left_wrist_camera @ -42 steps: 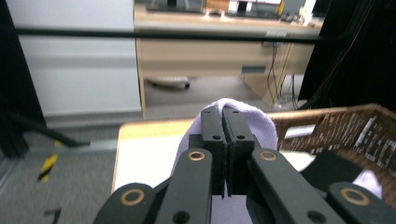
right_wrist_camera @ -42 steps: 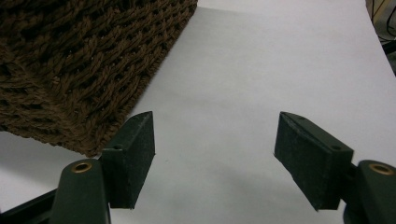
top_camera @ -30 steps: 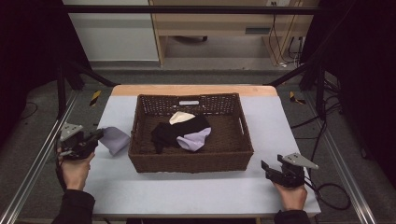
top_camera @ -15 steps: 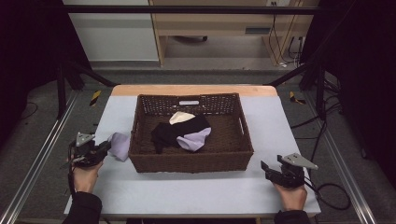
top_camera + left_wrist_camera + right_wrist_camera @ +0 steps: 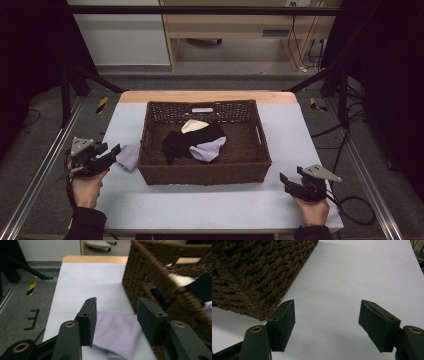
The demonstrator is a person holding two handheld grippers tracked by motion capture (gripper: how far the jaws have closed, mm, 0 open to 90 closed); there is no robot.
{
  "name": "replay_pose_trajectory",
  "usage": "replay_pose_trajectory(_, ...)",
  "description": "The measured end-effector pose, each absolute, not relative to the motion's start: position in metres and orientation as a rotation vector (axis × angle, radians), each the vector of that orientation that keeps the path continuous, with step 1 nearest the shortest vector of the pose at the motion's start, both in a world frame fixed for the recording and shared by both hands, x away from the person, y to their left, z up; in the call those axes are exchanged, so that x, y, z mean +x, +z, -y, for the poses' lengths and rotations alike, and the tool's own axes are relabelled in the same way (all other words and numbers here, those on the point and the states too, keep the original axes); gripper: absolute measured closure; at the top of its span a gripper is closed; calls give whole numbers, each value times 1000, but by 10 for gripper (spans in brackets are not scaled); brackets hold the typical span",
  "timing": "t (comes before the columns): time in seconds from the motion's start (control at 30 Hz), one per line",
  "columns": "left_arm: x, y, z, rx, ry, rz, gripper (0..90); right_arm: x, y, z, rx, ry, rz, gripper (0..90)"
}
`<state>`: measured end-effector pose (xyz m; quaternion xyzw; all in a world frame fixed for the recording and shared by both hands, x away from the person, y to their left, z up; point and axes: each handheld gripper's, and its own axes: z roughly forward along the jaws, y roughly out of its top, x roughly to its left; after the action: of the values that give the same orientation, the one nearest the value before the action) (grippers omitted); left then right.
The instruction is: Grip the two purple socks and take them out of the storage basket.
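A small lilac cloth (image 5: 128, 156) lies crumpled on the pale tabletop just beside the left outer wall of the brown wicker basket (image 5: 205, 172), its near edge bunched and its surface soft with shallow folds (from the left gripper view (image 5: 117, 332) it spreads flat and wide, reaching right up to the basket's side (image 5: 160, 290)). The basket is rectangular, open-topped, with handle slots in its short walls, and sits squarely in the middle of the table. Inside it rests a loose heap: a black garment (image 5: 187, 141), a cream piece (image 5: 192, 125) behind it, and another lilac piece (image 5: 210, 149) towards the front right.
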<state>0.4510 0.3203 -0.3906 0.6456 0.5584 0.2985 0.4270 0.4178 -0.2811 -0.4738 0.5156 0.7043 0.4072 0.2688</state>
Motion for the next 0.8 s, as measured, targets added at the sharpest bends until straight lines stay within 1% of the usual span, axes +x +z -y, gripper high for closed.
replay_pose_trajectory(0.27,447,-362,-293,1616,768,-1296,474,419,-474,281,1393,1093,-1902,308)
replay_pose_trajectory(0.43,453,-352,-278,1627,758,-1269,475,420,-475,281,1386,1085,-1908,318)
replay_pose_trajectory(0.53,459,-339,-258,1656,772,-1214,476,421,-475,281,1375,1077,-1915,332)
replay_pose_trajectory(0.63,465,-330,-243,1670,754,-1174,477,421,-475,281,1375,1075,-1916,332)
replay_pose_trajectory(0.77,471,-321,-221,1699,767,-1120,477,421,-474,281,1385,1084,-1914,333)
replay_pose_trajectory(0.8,471,-321,-221,1699,767,-1120,477,421,-474,281,1387,1086,-1913,334)
